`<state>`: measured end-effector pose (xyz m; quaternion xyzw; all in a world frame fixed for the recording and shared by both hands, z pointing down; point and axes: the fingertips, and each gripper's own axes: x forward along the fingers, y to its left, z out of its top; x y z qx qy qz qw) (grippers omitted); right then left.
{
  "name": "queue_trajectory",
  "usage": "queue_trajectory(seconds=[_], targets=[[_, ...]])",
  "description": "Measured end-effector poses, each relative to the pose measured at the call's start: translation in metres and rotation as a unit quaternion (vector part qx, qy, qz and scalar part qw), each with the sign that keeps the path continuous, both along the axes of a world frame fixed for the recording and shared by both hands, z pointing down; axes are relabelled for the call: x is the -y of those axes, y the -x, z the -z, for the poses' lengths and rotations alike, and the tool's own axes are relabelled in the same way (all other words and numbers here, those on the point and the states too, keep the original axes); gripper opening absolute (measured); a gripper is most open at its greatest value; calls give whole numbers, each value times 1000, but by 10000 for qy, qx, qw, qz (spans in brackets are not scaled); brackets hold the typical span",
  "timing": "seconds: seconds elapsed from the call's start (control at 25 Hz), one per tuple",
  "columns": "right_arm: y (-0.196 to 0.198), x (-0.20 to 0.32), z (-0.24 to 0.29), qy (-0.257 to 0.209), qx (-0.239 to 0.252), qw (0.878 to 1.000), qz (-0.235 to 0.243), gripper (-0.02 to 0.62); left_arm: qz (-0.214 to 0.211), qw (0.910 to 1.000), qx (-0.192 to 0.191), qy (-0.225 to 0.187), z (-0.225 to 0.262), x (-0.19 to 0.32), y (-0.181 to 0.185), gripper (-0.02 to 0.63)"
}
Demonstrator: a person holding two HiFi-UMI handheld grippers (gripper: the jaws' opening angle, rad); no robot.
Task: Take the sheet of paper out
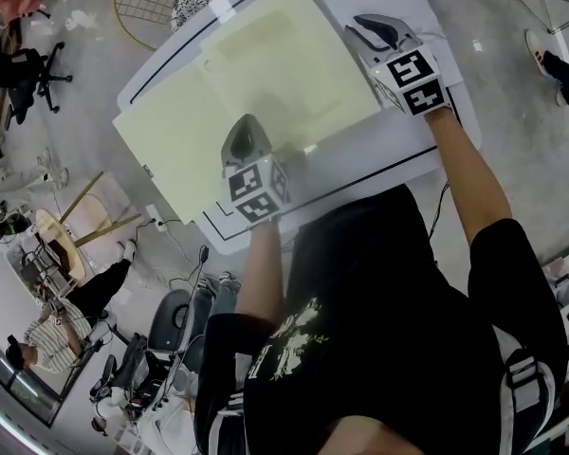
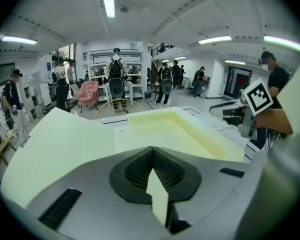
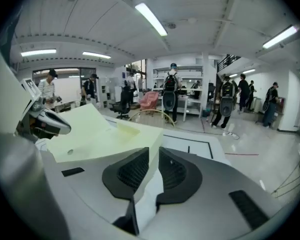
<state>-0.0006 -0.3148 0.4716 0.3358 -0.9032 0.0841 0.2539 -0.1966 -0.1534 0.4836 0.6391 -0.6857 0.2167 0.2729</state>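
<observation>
The pale yellow folder (image 1: 185, 154) lies open across the white table (image 1: 389, 154). What I take to be the sheet of paper (image 1: 284, 64) is the paler rectangle on its far-right half, not yet clear of it. The left gripper (image 2: 157, 186) has its jaws pressed together on a thin sliver of the folder's near edge. The right gripper (image 3: 149, 176) stands narrowly parted around the folder's raised right corner, its pads on a yellow layer with a white strip lower in the gap — whether that white is the sheet or the table behind, I cannot tell. That doubt is the main hazard: if the right jaws have caught cover and sheet together, or the cover alone, a pull would likely drag the whole folder and leave the paper inside. The left hold is thin — it bites only the very edge, so a hard tug from the other side could slip it free and let the folder slide toward the table's rim. Pulling the two grippers apart too briskly could also crease or tear the paper at the pinched corner.
</observation>
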Motion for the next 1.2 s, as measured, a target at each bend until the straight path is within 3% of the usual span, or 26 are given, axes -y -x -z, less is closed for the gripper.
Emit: queue_trajectory(seconds=[0.12,0.4,0.76,1.04,1.2], targets=[[-1,0,28,-390,-5,9987,-331,16,20,10000,-11,-88,6,1,-1,-12],[1,-15,90,-997,360,9931,-504,2,194,9987,-79,-459,32,4,-5,-12],[39,-71,135,-1191,959,9882,80,2,443,9914,9,-1235,89,-1,5,-12],[52,-106,168,-1193,1575,9803,-77,2,348,9869,-89,-1576,117,-16,4,-12],[56,-124,179,-1365,1643,9768,-143,2,263,9845,-100,-1729,130,-31,2,-12]])
